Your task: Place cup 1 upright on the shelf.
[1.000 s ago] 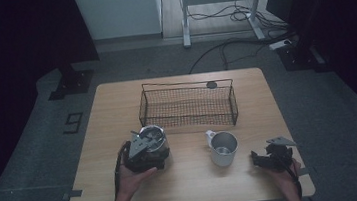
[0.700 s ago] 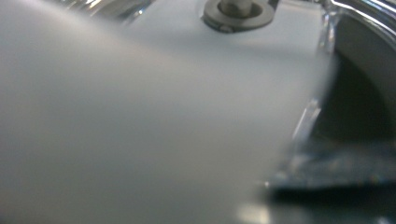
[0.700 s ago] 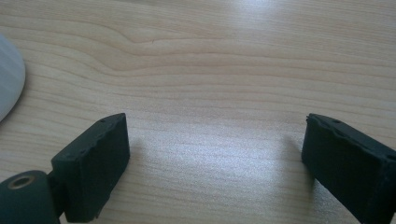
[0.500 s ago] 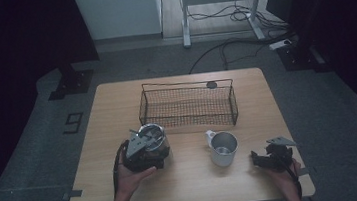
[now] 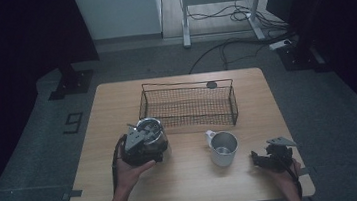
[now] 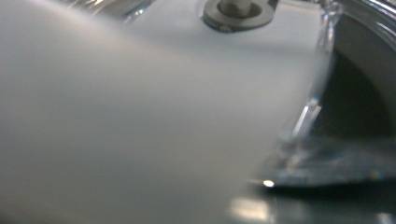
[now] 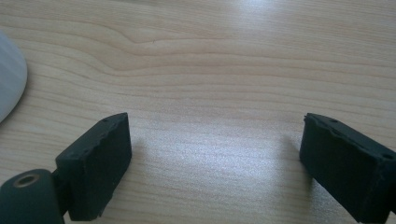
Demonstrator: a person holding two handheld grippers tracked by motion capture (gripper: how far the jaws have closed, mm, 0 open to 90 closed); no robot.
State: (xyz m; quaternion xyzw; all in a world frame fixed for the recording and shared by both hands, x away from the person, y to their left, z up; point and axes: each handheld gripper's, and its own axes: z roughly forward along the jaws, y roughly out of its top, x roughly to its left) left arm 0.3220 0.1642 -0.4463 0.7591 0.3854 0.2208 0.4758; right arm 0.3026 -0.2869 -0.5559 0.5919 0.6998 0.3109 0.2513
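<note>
The left hand-held gripper [image 5: 143, 145] sits left of centre in the high view, pressed against a shiny metal cup [image 5: 150, 131] that stands on the worktop [image 5: 116, 102] just in front of the near-left corner of the wire basket [image 5: 188, 105]. The left gripper view is almost entirely a blurred pale surface with a riveted fitting at the top and a curved metal rim [image 6: 355, 28] at the right, so the camera is hard up against the cup; whether the jaws are closed on its wall or handle I cannot tell. The grip seems low and close, probably to keep the cup upright for a lift into the basket behind it. To the right of centre a second metal mug [image 5: 223, 147], with a white handle turned towards the upper left, stands apart from the basket and both hands. The right hand-held gripper [image 5: 268, 157] rests at the lower right of the high view, near the worktop's front edge. Its own view shows the two black pads [image 7: 100, 161] partly apart with only bare wood between them, and they have just been closing on nothing. It looks parked, facing the mug, whose pale edge [image 7: 9, 84] shows at the left of that view.
</note>
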